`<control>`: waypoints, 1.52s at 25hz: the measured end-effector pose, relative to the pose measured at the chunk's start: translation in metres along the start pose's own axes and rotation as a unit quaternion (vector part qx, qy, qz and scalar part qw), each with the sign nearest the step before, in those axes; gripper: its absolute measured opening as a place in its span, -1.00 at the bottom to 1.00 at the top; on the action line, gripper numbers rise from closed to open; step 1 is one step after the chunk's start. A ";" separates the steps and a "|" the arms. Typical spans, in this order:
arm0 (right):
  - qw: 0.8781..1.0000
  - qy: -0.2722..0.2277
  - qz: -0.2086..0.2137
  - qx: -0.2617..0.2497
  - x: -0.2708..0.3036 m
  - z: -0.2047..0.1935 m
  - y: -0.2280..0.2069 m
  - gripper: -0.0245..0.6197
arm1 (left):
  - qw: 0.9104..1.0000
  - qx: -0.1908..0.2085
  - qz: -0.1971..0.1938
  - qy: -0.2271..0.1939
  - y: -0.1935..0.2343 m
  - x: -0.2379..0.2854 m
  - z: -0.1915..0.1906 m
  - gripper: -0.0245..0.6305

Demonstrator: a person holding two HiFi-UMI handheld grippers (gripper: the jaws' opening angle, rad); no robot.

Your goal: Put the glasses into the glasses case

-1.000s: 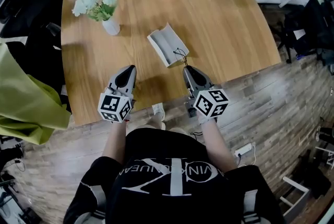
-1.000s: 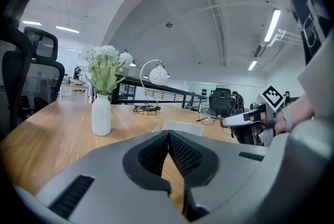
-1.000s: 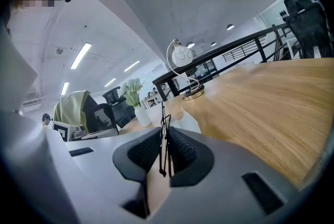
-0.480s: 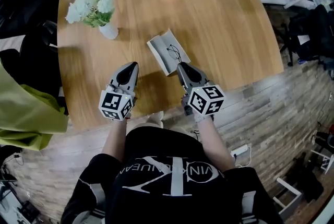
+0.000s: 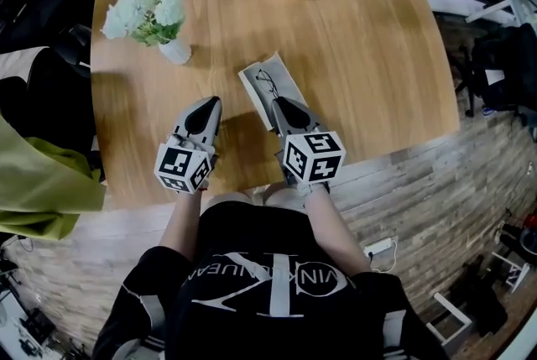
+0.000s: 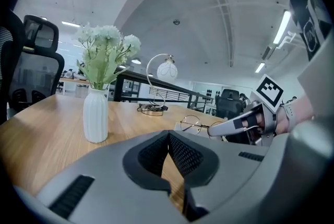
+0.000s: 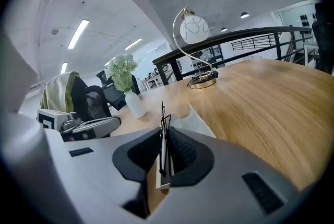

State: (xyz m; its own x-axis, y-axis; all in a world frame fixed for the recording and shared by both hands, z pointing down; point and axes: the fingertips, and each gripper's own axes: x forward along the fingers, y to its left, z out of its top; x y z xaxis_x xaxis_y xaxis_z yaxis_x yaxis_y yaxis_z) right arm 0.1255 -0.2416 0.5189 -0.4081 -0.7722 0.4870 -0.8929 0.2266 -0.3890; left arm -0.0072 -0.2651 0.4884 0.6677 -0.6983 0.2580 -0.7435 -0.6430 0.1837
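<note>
Pinching glasses [image 5: 265,83] lengthwise (lenses upright) over glasses case [image 5: 286,70]

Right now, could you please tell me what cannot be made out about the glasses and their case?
Head view: the glasses are too small and thin to tell whether they touch the glasses case.
Right gripper view: the right gripper grips them edge-on, so the lenses do not show; its body hides the case's near end.
Left gripper view: the left gripper hides, with its body, the table beneath the glasses.
</note>
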 end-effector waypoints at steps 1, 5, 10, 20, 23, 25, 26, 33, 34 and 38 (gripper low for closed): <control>1.000 0.005 -0.001 0.003 0.004 -0.001 0.000 -0.76 | 1.000 0.000 0.004 0.001 0.001 0.000 0.000 -0.87; 1.000 0.029 0.000 -0.009 0.019 -0.008 0.000 -0.76 | 1.000 -0.004 0.030 0.002 0.009 0.002 -0.004 -0.87; 0.998 0.049 -0.012 -0.024 0.029 -0.011 -0.007 -0.76 | 0.999 -0.005 0.048 0.004 0.013 0.006 -0.013 -0.87; 0.993 0.106 -0.029 -0.035 0.040 -0.022 -0.012 -0.76 | 0.998 -0.015 0.060 -0.005 0.018 0.007 -0.015 -0.87; 0.991 0.127 -0.029 -0.042 0.044 -0.026 -0.011 -0.76 | 0.998 -0.018 0.061 -0.006 0.019 0.005 -0.017 -0.87; 0.989 0.139 -0.032 -0.043 0.045 -0.028 -0.012 -0.76 | 0.998 -0.020 0.062 -0.007 0.019 0.004 -0.017 -0.87; 0.988 0.146 -0.034 -0.044 0.045 -0.029 -0.012 -0.76 | 0.998 -0.020 0.063 -0.007 0.020 0.004 -0.017 -0.87; 0.981 0.179 -0.049 -0.059 0.048 -0.035 -0.012 -0.76 | 0.997 -0.026 0.071 -0.011 0.029 -0.001 -0.016 -0.87; 0.981 0.180 -0.050 -0.058 0.048 -0.034 -0.012 -0.76 | 0.997 -0.027 0.072 -0.011 0.030 -0.002 -0.015 -0.87; 0.981 0.180 -0.051 -0.057 0.048 -0.034 -0.013 -0.76 | 0.997 -0.032 0.075 -0.012 0.033 -0.003 -0.017 -0.87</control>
State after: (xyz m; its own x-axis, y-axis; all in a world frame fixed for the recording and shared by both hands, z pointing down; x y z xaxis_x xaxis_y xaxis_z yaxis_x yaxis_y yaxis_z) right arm 0.1105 -0.2614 0.5741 -0.3382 -0.5390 0.7714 -0.9396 0.2394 -0.2447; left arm -0.0347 -0.2786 0.5097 0.5493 -0.7924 0.2653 -0.8352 -0.5102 0.2052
